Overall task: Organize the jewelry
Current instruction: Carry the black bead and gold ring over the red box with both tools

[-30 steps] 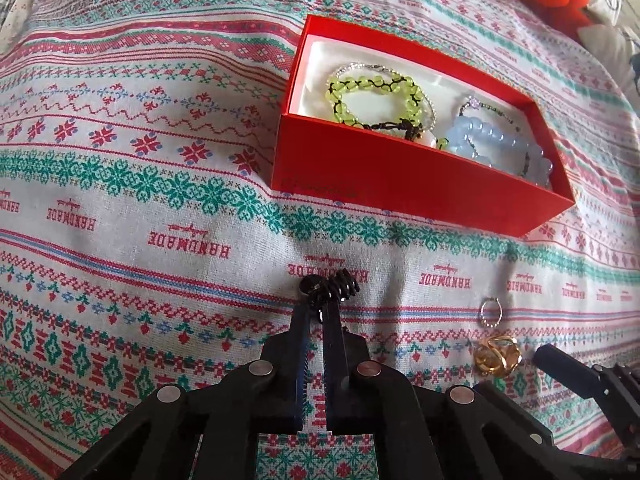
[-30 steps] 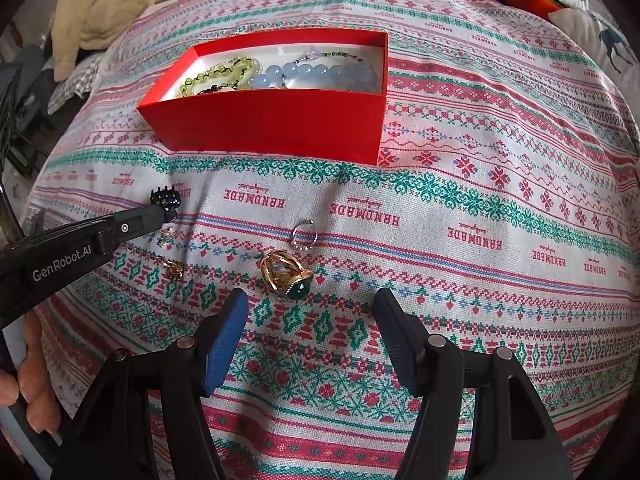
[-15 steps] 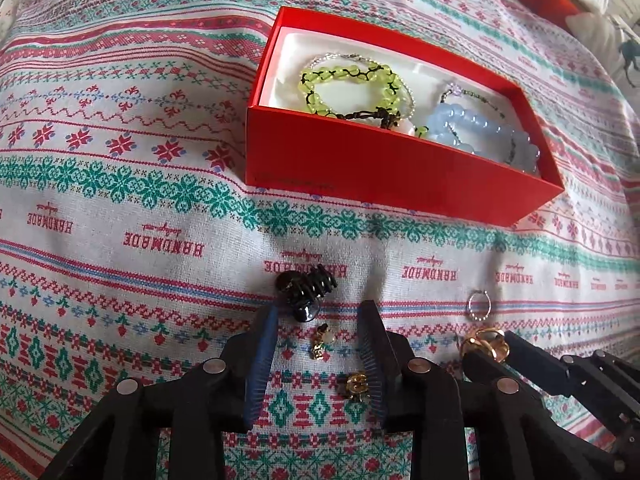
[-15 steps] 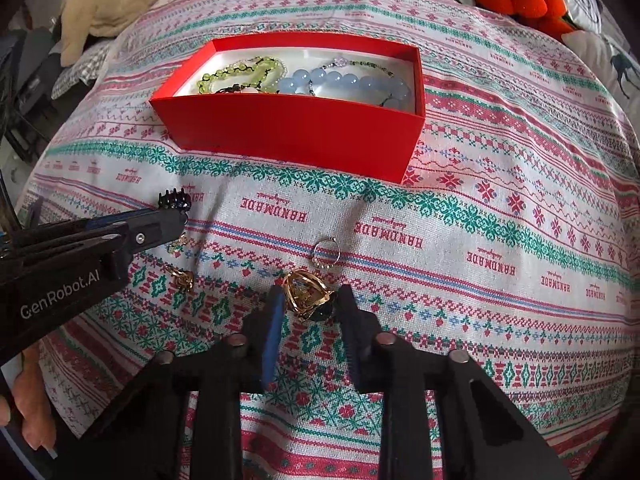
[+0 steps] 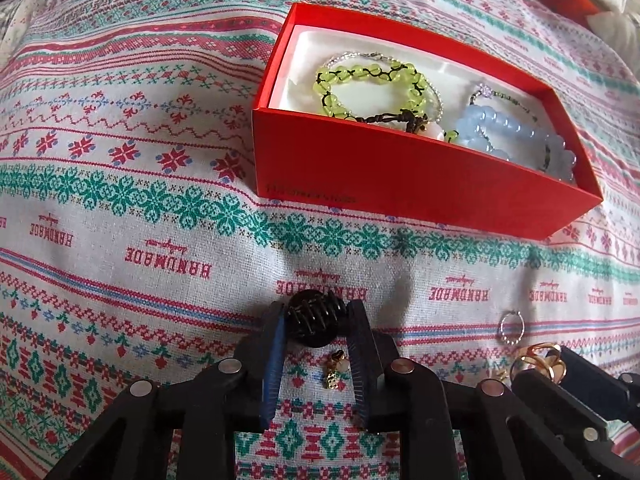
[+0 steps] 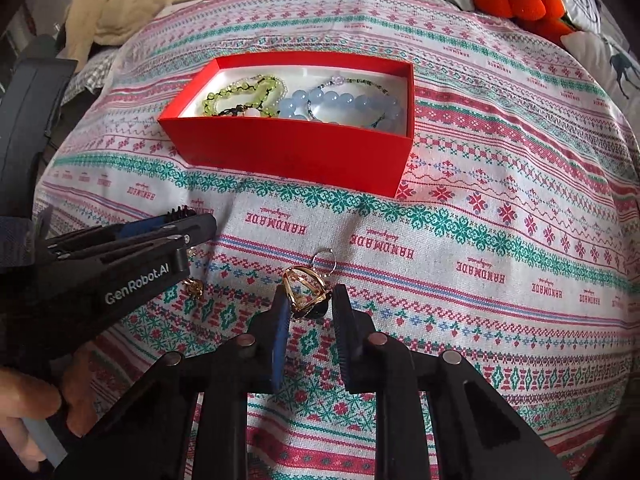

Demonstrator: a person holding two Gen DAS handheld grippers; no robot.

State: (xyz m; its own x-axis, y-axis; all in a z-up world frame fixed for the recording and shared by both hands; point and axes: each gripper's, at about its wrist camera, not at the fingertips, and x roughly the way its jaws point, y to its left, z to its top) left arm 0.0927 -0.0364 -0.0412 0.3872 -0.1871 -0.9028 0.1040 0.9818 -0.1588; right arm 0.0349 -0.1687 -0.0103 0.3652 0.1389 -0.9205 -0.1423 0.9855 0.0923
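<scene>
A red box [image 5: 400, 176] [image 6: 296, 152] on the patterned cloth holds a green bead bracelet [image 5: 372, 88] and a pale blue bead bracelet [image 5: 516, 132]. My left gripper [image 5: 316, 316] is shut on a small black claw hair clip [image 5: 316, 320] on the cloth in front of the box. A small gold earring [image 5: 334, 372] lies between its fingers. My right gripper [image 6: 308, 300] is shut on a gold ring with a dark stone [image 6: 306, 290]. A thin silver hoop [image 6: 324, 262] [image 5: 512, 328] lies just beyond it.
Another gold earring [image 6: 194, 288] lies on the cloth under the left gripper's body. Plush toys [image 6: 516, 0] and a beige cloth [image 6: 132, 8] line the far edge of the bed. The patterned cloth [image 6: 500, 240] stretches to the right.
The left gripper closed from open onto the black hair clip. The right gripper narrowed onto the gold ring. Both moved slightly toward the box.
</scene>
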